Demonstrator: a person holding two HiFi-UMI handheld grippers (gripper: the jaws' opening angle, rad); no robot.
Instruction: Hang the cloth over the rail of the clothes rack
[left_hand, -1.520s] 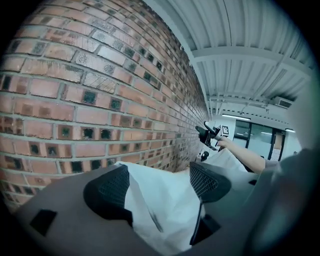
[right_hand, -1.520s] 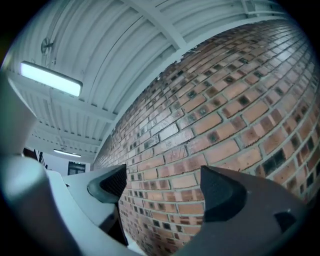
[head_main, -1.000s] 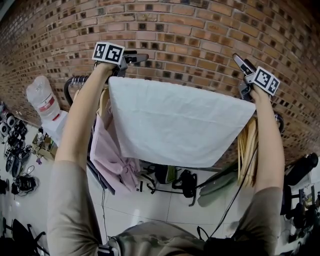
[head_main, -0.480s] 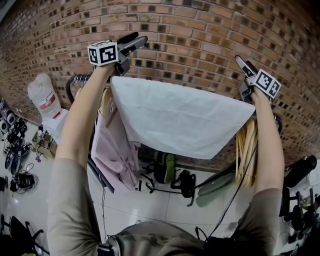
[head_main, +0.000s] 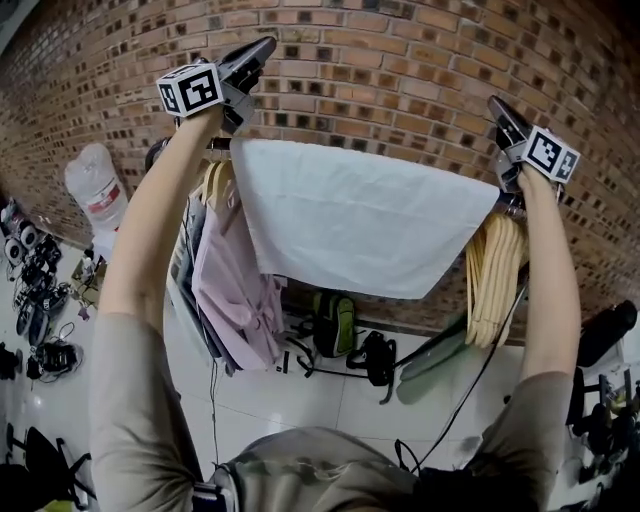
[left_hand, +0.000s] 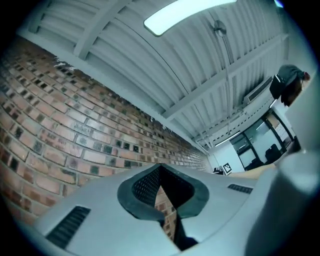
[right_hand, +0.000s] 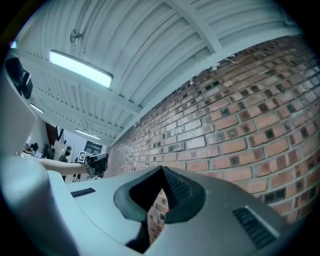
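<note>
The white cloth (head_main: 360, 220) hangs draped over the rack's rail (head_main: 215, 146), its lower edge loose in front. My left gripper (head_main: 258, 47) is lifted above the cloth's left top corner and points up at the brick wall, shut and empty. Above the cloth's right corner my right gripper (head_main: 497, 104) is also shut with nothing in it. In the left gripper view the left gripper (left_hand: 160, 168) shows closed jaws against brick and ceiling. The right gripper (right_hand: 162, 171) looks the same in the right gripper view. Neither gripper touches the cloth.
A pink garment (head_main: 235, 280) hangs on the rail left of the cloth, and wooden hangers (head_main: 490, 275) hang at its right end. The brick wall (head_main: 400, 60) is close behind. A water bottle (head_main: 95, 195), bags (head_main: 335, 335) and gear (head_main: 35, 290) lie on the floor.
Both grippers have let go of the cloth's top corners, closed their jaws and risen away from the rail. The cloth stays draped over the rail.
</note>
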